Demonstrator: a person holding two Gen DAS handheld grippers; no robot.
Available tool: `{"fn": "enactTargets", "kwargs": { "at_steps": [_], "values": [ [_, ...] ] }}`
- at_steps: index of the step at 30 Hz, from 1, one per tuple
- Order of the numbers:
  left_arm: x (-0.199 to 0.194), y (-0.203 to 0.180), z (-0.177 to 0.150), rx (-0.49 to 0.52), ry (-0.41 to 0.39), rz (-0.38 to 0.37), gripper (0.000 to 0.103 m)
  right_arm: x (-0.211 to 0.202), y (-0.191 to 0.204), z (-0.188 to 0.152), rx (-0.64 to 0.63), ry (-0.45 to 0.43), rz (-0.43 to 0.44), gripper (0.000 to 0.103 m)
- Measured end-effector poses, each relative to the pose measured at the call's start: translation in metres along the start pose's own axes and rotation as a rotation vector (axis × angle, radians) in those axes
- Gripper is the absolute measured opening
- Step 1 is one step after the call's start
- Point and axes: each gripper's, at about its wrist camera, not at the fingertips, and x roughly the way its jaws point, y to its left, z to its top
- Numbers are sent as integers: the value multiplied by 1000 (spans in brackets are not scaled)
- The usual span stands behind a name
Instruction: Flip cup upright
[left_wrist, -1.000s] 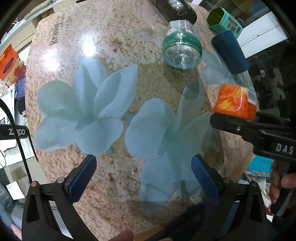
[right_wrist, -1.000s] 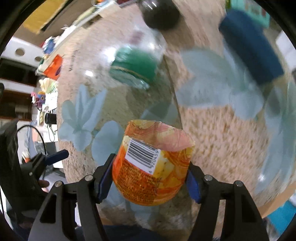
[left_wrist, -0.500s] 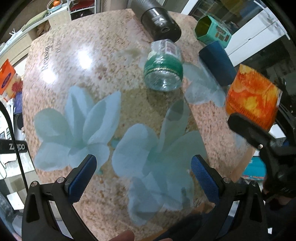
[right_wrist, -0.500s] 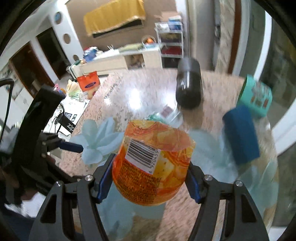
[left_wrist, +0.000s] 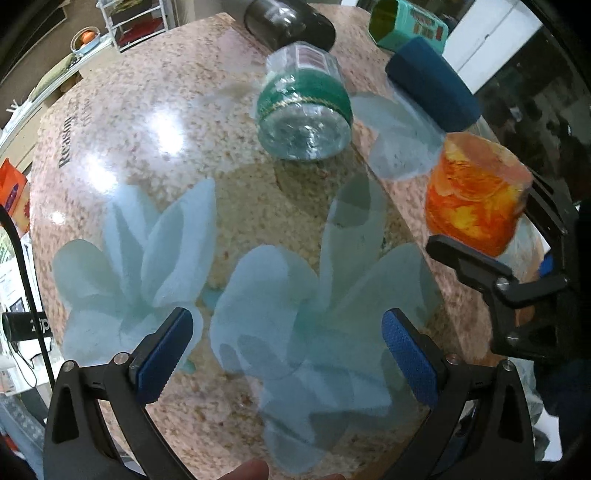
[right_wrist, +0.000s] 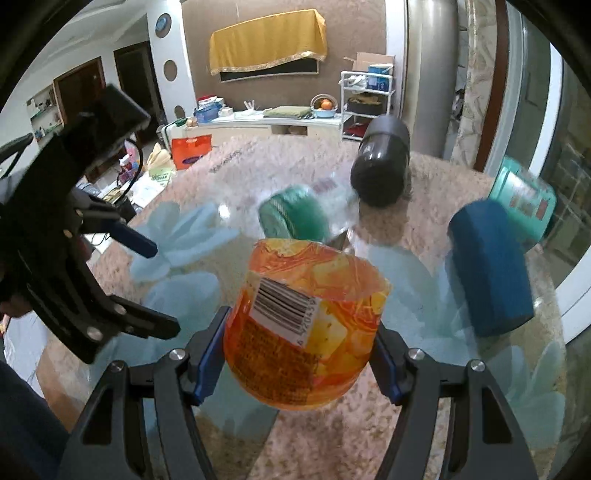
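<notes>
**Cup lifted, not yet set down**

Speckled stone patterned with pale blue flowers made up the counter (left_wrist: 122, 155), with a cluttered living room beyond it. My right claw (right_wrist: 301, 343) was clamped on the orange cup (right_wrist: 306, 328), its blue pads pressing the cup's two sides, and it held the cup in the air above the counter's near right part. My left claw (left_wrist: 284, 354) hung spread wide and empty over the flower print, well apart from the cup.

By my reckoning the pick-up was done and the turn was well under way; what remained was to finish righting the cup, lower it onto the stone and let go. From the left wrist view the cup's long axis stood close to vertical, leaning a little, with its wider end uppermost. From my own right wrist view that same end pointed away from me, along the fingers. Whether it was the open mouth I could not tell for certain.

Other things lay on their sides farther back: a clear jar with a green band (left_wrist: 304, 110), a dark blue cup (left_wrist: 432, 85), a teal cup (left_wrist: 406, 22) and a black cylinder (right_wrist: 382, 162).
</notes>
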Motion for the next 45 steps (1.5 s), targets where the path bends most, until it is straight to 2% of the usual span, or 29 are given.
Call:
{"fn": "enactTargets", "kwargs": {
  "at_steps": [5, 12, 16, 19, 22, 25, 31, 34, 39, 45],
  "values": [
    [12, -12, -2, 19, -3, -22, 103, 10, 0, -10, -9, 18, 24, 66],
    [19, -22, -8, 36, 22, -9, 103, 16, 4, -24, -14, 34, 5, 67],
    [22, -20, -12, 28, 33, -4, 103, 21, 5, -27, -10, 41, 2, 76],
    [23, -20, -17, 22, 34, -7, 103, 20, 6, -26, 2, 52, 4, 76],
    [16, -13, -21, 20, 28, -14, 103, 16, 6, -22, 17, 54, 1, 86],
    [6, -10, -22, 20, 16, -27, 103, 4, 6, -11, 32, 55, -7, 91],
    [-24, -13, -20, 28, -25, -46, 103, -33, 4, 18, 63, 81, -20, 93],
    [-43, -17, -19, 33, -52, -56, 103, -51, 4, 32, 81, 100, -57, 94],
    [-66, -29, -12, 19, -91, -82, 103, -80, 2, 51, 138, 175, -165, 94],
    [-82, -41, -7, -19, -135, -93, 103, -101, -8, 59, 282, 285, -165, 96]
  ]
}}
